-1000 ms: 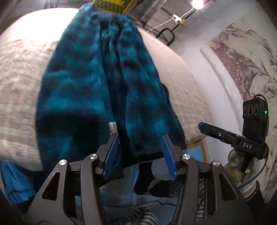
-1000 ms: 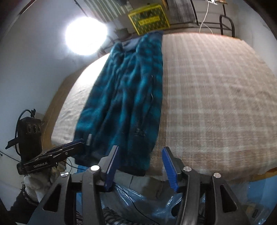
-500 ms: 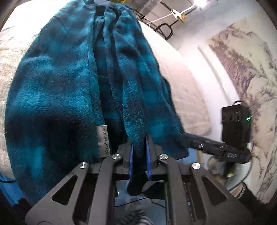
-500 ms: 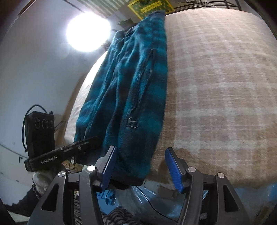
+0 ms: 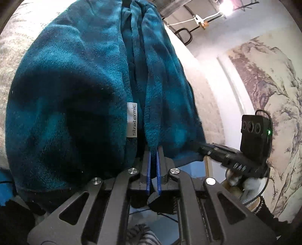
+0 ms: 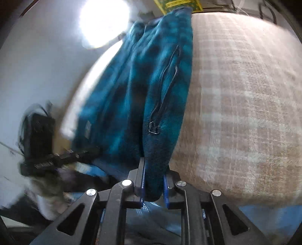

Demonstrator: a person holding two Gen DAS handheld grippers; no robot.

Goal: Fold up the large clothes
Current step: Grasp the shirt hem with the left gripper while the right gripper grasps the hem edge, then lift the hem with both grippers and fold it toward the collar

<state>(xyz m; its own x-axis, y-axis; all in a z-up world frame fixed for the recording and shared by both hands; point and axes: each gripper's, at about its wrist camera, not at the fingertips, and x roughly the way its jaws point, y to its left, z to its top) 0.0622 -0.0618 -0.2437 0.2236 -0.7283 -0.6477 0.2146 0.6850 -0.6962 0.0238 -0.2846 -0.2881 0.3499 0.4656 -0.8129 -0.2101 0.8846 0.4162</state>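
Note:
A teal and dark blue checked fleece jacket (image 5: pixel 75 94) lies lengthwise on the bed, its hem hanging over the near edge. My left gripper (image 5: pixel 153 150) is shut on a fold of the hem, just right of a white label (image 5: pixel 131 120). In the right wrist view the jacket (image 6: pixel 160 75) shows a pocket zip with a ring pull (image 6: pixel 153 128). My right gripper (image 6: pixel 153 165) has its jaws closing on the hem corner below that zip, and the fabric fills the gap between the pads. Each view shows the other gripper (image 5: pixel 200 147) (image 6: pixel 92 151) at the hem.
A beige checked bedcover (image 6: pixel 245 113) spreads to the right of the jacket. A wall painting (image 5: pixel 273 94) hangs on the right of the left wrist view. A bright lamp (image 6: pixel 103 22) and a yellow crate (image 6: pixel 175 3) lie beyond the bed. Blue plastic (image 6: pixel 264 213) sits below the edge.
Both grippers have come down to the jacket's hem. The left closed on a fold first; the right then went from wide open to pinching the hem corner.

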